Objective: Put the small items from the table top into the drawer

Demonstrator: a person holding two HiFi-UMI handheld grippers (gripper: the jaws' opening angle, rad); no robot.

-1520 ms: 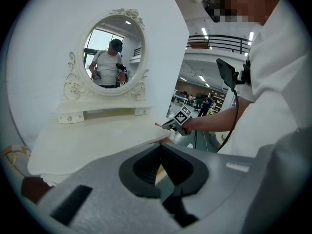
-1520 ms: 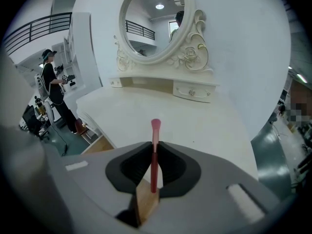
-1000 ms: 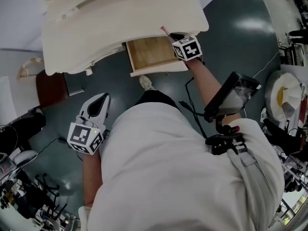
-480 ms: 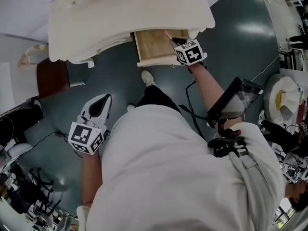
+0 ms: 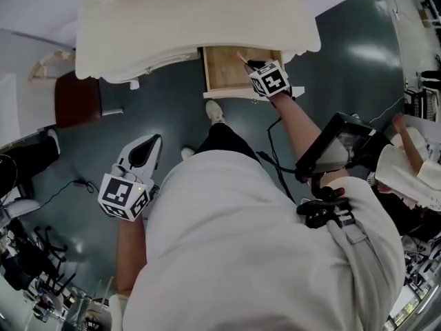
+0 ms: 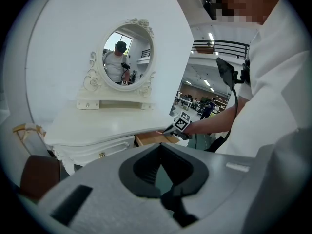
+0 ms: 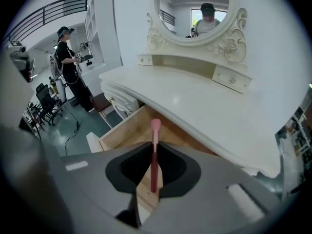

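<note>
A white dressing table [image 5: 193, 19] has one wooden drawer [image 5: 234, 71] pulled open under its front edge. My right gripper [image 5: 246, 61] is shut on a thin pink-tipped brush [image 5: 240, 56] and holds it over the drawer's right part. In the right gripper view the brush [image 7: 155, 150] stands upright between the jaws of the right gripper [image 7: 153, 186], its tip above the drawer [image 7: 129, 130]. My left gripper [image 5: 141, 150] hangs low at the person's left side, far from the table, shut and empty. From the left gripper view the table top [image 6: 102, 121] looks bare.
An oval mirror [image 7: 200, 9] stands at the back of the table. A brown stool [image 5: 76, 102] sits left of the table, and the person's shoe [image 5: 214, 111] rests on the floor before the drawer. Another person [image 7: 68, 57] stands far left. Cables lie on the dark floor.
The right gripper with the brush has shifted slightly inward over the open drawer. The head view has drifted, and the left gripper has stayed in place.
</note>
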